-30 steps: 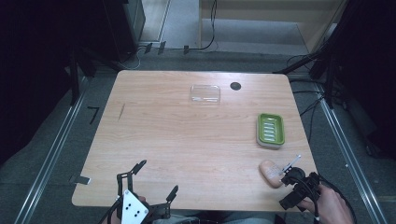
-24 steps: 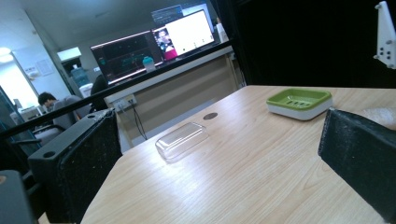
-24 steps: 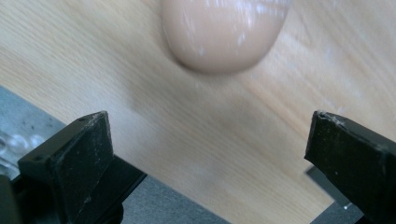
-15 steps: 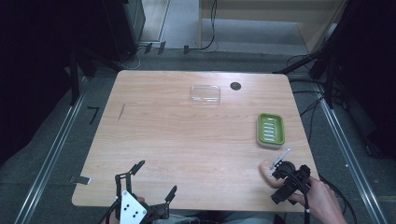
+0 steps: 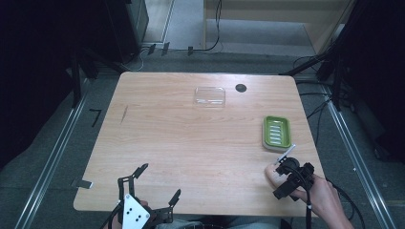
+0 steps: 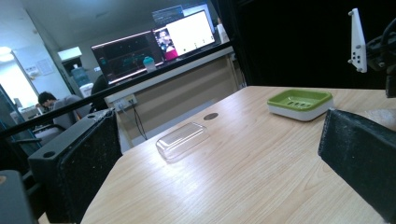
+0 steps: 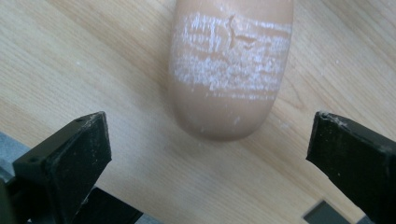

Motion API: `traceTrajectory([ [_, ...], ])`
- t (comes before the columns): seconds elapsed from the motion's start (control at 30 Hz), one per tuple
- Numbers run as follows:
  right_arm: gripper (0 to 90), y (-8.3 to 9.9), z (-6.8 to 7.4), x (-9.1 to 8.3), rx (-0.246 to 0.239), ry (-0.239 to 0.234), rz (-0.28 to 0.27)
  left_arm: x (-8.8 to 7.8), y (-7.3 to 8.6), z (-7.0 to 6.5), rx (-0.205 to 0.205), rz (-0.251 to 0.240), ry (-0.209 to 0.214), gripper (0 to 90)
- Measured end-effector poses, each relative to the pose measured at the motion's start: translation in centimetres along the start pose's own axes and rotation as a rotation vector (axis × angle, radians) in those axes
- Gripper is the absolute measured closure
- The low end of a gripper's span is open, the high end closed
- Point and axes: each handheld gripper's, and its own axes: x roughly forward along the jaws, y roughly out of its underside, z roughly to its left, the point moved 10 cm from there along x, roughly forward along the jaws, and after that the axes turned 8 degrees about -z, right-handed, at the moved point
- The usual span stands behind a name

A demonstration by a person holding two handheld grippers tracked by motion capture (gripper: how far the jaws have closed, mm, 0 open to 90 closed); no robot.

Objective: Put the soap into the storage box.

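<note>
A light wooden tabletop [image 5: 191, 143] is seen from above, with a person's two hand-held tongs at its near edge. The landmark used here is a green soap dish [image 5: 276, 132] with a white base, lying toward the right side of the tabletop.

Nearer the person than the dish, close to the near right corner, a tan, oval bar of soap [image 7: 231, 65] is lying flat on the wood. White scuffed bands and a small stamped mark are seen on its top face. Its long axis is judged to run roughly along the line of sight of the right tongs [image 7: 210, 154], so that one rounded end is pointed back between the jaws.

The right tongs are held just above this bar, released, with the two black jaws spread wider than the soap and nothing touched. The soap is lying straight ahead of them and slightly beyond the jaw tips; a short advance would be needed before closing across the narrow width.

The left tongs [image 5: 148, 195] are held well to the left of the dish, at the near edge, also released and empty. The right hand is clearly the nearer one.

Beyond the dish, toward the far edge, a clear plastic lid [image 5: 210, 96] is lying flat.
</note>
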Motion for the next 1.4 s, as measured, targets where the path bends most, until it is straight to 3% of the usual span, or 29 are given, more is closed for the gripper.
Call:
traceTrajectory([
  [0.53,0.0,-2.1,-1.0,1.4,0.057,-0.024,0.002,0.1,0.0,0.0,-0.002,-0.001,0.001,0.0],
  [0.9,5.2,-2.7,-1.2,2.8,0.051,-0.01,0.047,0.0,0.0,0.0,0.0,-0.001,-0.001,0.0],
  [1.07,11.8,-2.9,-1.3,3.2,0.061,-0.013,0.055,0.1,0.0,0.0,-0.005,-0.003,-0.002,0.0],
  [1.37,12.9,-2.8,-1.3,3.4,0.05,-0.033,0.05,0.1,0.0,0.0,0.001,-0.003,0.002,0.0],
  [1.4,12.8,-2.9,-1.2,3.3,0.043,-0.032,0.072,0.1,0.0,0.0,0.001,-0.001,0.001,0.0],
])
